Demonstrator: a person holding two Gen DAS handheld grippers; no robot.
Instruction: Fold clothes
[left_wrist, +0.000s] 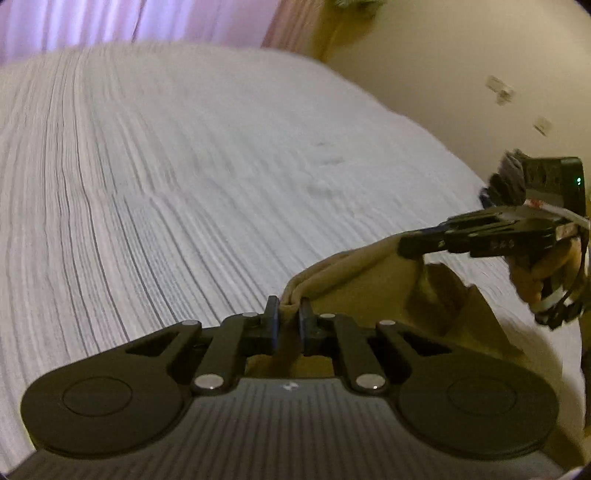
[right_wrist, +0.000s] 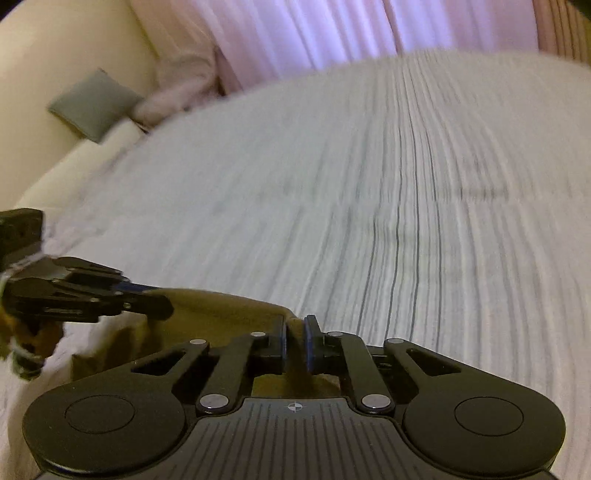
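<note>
Tan garment (left_wrist: 354, 273) lifted above striped bedspread (left_wrist: 166, 177), stretched between both grippers. Left gripper (left_wrist: 289, 317) clamped on one bunched edge; right gripper (right_wrist: 294, 336) pinching opposite edge, fabric sagging below. Grey cushion (right_wrist: 94, 105) and pink curtains (right_wrist: 332, 33) beyond bedspread's far edge. Frames motion-blurred.

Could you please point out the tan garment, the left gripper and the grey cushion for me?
tan garment (left_wrist: 354, 266), left wrist view, on its stretched top edge.
left gripper (left_wrist: 289, 317), left wrist view, midway between its fingertips.
grey cushion (right_wrist: 94, 103), right wrist view, on its middle.
</note>
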